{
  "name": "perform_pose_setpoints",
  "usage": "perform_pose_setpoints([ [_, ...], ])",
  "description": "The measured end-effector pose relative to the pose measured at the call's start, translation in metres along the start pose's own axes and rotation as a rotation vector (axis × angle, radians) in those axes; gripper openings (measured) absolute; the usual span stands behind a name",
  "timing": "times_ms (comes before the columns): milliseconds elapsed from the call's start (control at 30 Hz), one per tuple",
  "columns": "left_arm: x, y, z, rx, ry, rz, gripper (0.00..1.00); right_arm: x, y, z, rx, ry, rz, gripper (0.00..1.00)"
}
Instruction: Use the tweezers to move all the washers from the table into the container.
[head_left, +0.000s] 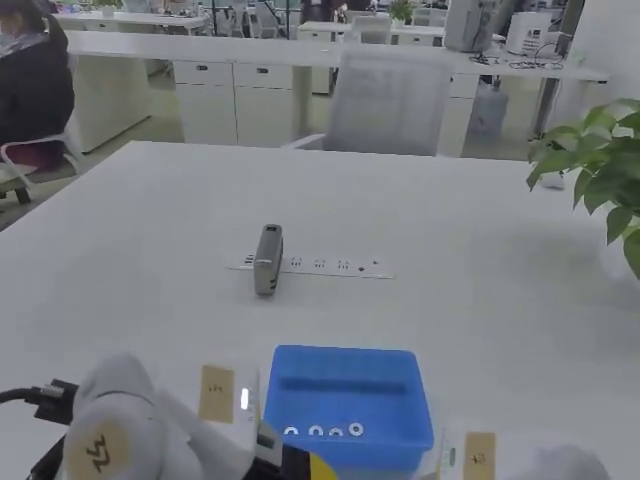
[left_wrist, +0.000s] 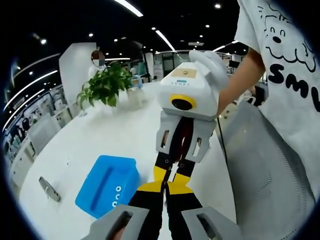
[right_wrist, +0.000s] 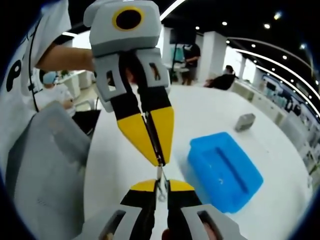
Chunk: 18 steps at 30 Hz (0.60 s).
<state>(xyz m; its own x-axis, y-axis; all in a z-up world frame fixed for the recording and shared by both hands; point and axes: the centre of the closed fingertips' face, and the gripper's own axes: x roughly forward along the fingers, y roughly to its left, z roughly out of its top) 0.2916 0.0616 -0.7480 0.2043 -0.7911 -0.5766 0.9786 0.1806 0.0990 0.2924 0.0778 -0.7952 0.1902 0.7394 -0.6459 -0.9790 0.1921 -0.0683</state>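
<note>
Currently both grippers sit low at the near edge of the table (head_left: 450, 230), pointed at each other.

Left first. The left gripper (right_wrist: 155, 147) has its yellow pads pressed flat on the tweezers (right_wrist: 160, 182), clamped with no gap. My read on why: the tweezers are thin and would swing if held by one end, so each gripper takes an end. It looks like a hand-over or a re-grip to line the tips up, not a pick.

Mid table, well apart from the grippers, a small grey box (head_left: 267, 258) lies across a flush socket strip (head_left: 330, 266). Neither is part of the job.

Nearer, centre: the blue container (head_left: 300, 400) sits open side up, just ahead of the grippers, probably so each carry is short. Four washers (head_left: 315, 432) show in a row against the blue by its near wall. The left gripper view shows three in a line on that same side. I cannot tell whether they lie on the floor inside or on a ledge of the wall. If they are inside, the task is likely close to done.

Right: the right gripper (left_wrist: 169, 176) is closed on the other end of the tweezers. In its own view a metal tip pokes out between its yellow pads. The tweezers are held up off the table, apart from the washers.

Far right, a potted plant (head_left: 600, 170) hangs leaves over the table edge, out of the way.
</note>
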Motion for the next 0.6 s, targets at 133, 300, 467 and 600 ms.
perform_pose_setpoints([
  [133, 0.0021, 0.0013, 0.0006, -0.028, -0.015, 0.012, 0.0, 0.0013, -0.001, -0.0028, 0.011, 0.006, 0.005, 0.04],
  [300, 0.0028, 0.0021, 0.0025, -0.035, -0.015, 0.017, 0.0, -0.0019, -0.001, 0.0001, 0.018, -0.002, 0.0, 0.03],
  [467, 0.0038, 0.0012, 0.0031, -0.037, -0.02, 0.02, 0.0, -0.0038, -0.0008, -0.0016, 0.013, 0.002, -0.005, 0.03],
  [600, 0.0054, 0.0021, 0.0015, -0.035, -0.014, 0.031, 0.0, -0.0037, -0.0026, -0.003, 0.014, 0.004, -0.008, 0.03],
])
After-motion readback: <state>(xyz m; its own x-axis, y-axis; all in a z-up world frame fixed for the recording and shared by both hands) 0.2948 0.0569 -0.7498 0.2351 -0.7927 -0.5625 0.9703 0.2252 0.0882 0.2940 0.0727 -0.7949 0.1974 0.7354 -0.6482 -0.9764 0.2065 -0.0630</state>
